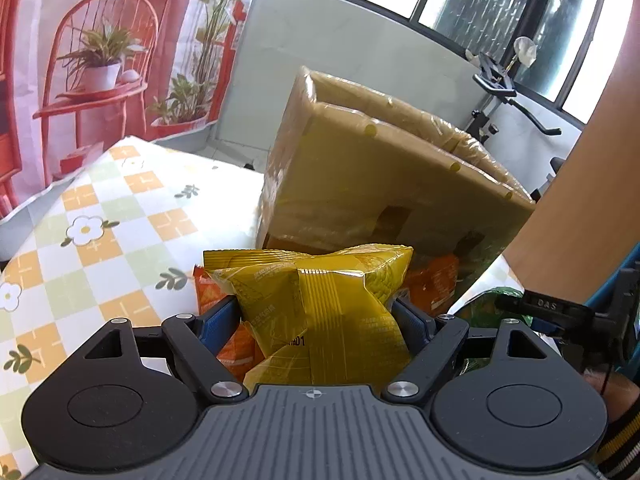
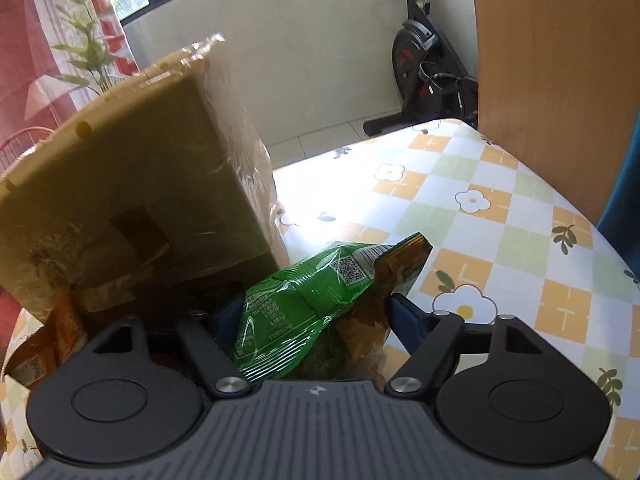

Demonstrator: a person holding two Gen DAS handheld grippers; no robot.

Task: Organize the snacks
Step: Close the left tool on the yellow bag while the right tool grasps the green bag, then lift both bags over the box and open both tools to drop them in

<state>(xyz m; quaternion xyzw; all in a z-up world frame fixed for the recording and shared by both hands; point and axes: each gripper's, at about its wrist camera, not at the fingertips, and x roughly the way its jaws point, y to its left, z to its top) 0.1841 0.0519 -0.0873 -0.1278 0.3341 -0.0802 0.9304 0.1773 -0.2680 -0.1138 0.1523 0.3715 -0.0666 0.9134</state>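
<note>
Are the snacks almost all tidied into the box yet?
Not yet. Nothing looks put away; the inside of the cardboard box can't be seen. In hand now: the left gripper squeezes a yellow snack bag, and the right gripper has a green snack bag between its fingers. Still left: orange packets lying on the table by the box.

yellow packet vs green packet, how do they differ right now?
Colour: the yellow packet is plain yellow film; the green packet is green and shows a QR code.
Holder: the yellow packet sits between the left gripper fingers; the green packet sits between the right gripper fingers.
Pose: the yellow packet stands fairly upright; the green packet tilts right.
Shared: both are puffy sealed snack packets in front of the cardboard box.
</note>
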